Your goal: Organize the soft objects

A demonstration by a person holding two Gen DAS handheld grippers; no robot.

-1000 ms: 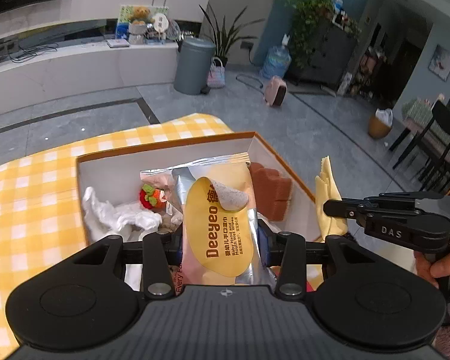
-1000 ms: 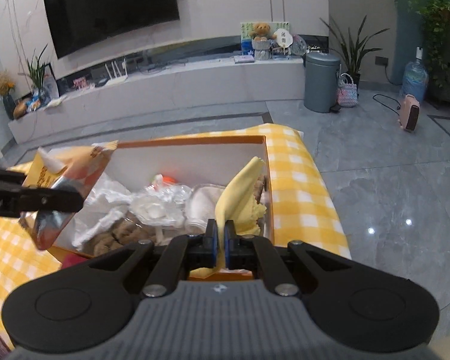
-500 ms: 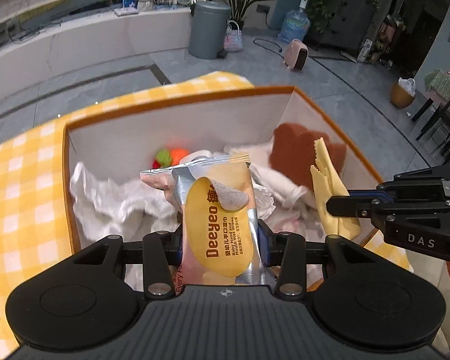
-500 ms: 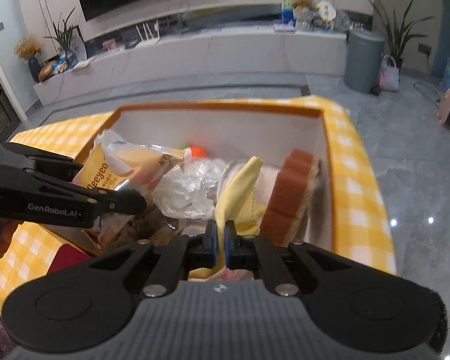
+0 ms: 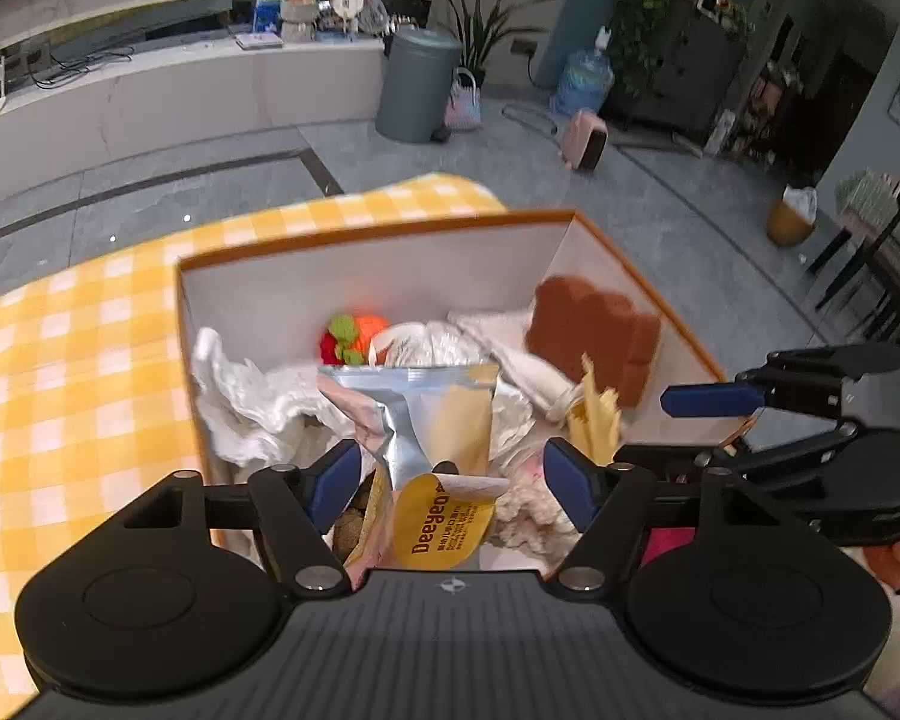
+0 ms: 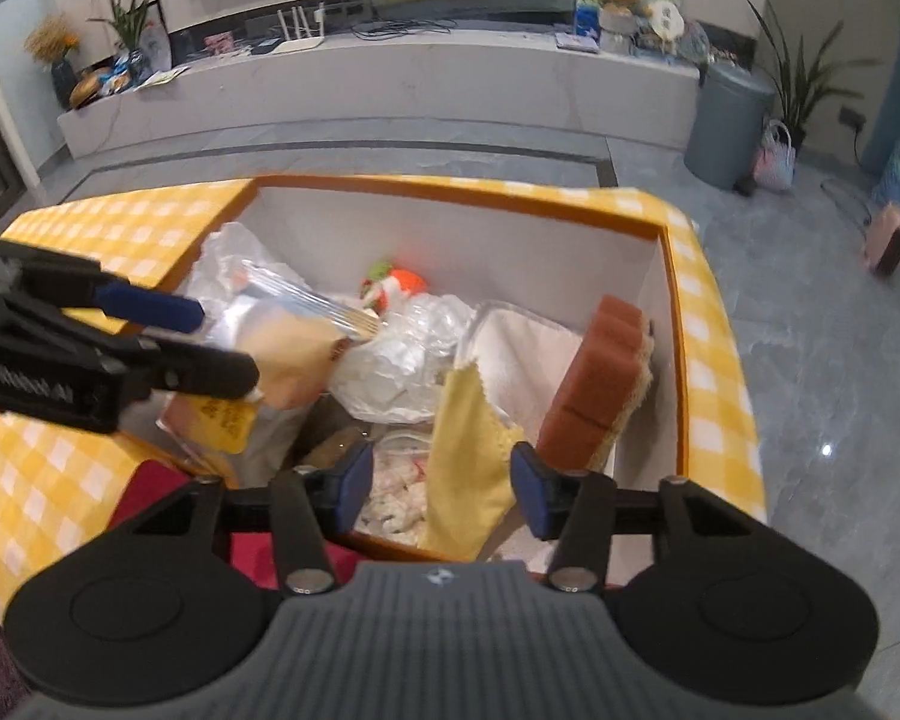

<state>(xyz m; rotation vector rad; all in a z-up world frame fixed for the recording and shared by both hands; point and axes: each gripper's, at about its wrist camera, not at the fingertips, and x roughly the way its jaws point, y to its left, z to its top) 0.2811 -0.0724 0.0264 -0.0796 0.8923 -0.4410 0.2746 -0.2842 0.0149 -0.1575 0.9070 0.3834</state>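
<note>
An orange-rimmed white box (image 5: 366, 276) (image 6: 450, 222) stands on the yellow checked tablecloth (image 5: 60, 360). My left gripper (image 5: 450, 474) is open over the box's near edge; the Deeyeo wipes pack (image 5: 444, 444) (image 6: 282, 360) lies loose between its fingers, inside the box. My right gripper (image 6: 438, 480) is open; the yellow cloth (image 6: 468, 456) (image 5: 597, 420) hangs free between its fingers over the box. In the box lie a brown sponge (image 5: 594, 330) (image 6: 600, 384), white cloths (image 5: 246, 396) and a red-orange knitted toy (image 5: 354, 336).
A red item (image 6: 150, 498) lies on the tablecloth by the box's near side. The table edge drops to the grey floor (image 6: 840, 360) on the right. A grey bin (image 5: 414, 84) and a low white TV bench (image 6: 390, 90) stand far behind.
Both grippers have opened. The wipes pack dropped from the left gripper into the box, and the yellow cloth slipped free of the right gripper.
</note>
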